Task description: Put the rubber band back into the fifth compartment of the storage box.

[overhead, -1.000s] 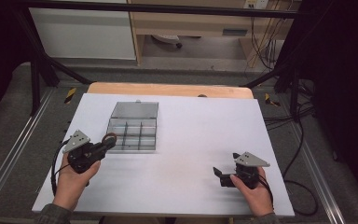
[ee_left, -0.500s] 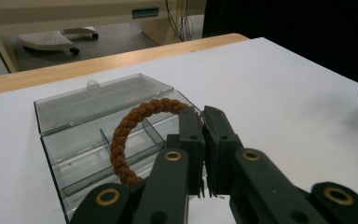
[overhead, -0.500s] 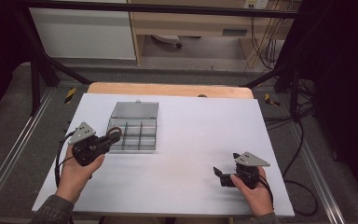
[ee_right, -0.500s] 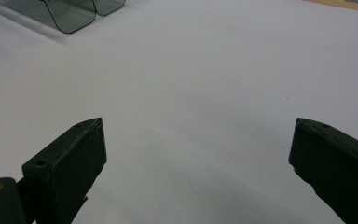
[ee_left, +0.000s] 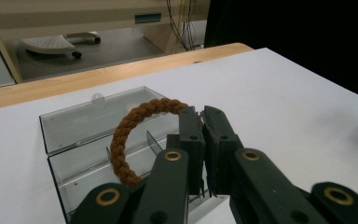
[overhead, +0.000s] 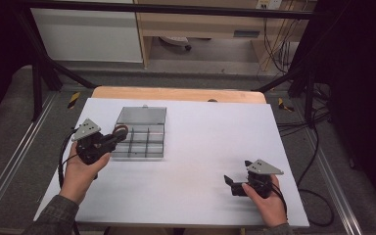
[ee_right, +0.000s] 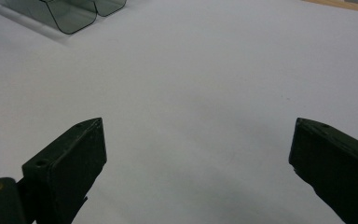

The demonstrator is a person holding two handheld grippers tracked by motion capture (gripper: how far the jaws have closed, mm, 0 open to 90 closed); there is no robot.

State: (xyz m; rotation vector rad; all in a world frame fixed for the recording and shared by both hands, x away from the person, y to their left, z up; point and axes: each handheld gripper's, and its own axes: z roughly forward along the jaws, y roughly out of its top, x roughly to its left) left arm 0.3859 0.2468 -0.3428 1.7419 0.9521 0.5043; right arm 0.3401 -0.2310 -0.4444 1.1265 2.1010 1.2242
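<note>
Left gripper (ee_left: 200, 140) is clamped on one brown braided bracelet (ee_left: 130, 135), held just ahead of its jaws and above the open clear box (overhead: 142, 134) with dividers. Right gripper (overhead: 235, 185) sits jaws spread wide and empty, low over bare table (overhead: 215, 137), box well off to its far left. Bracelet looks light, soft, a bit floppy, likely easiest pinched anywhere across the braid; one bracelet, one box.
</note>
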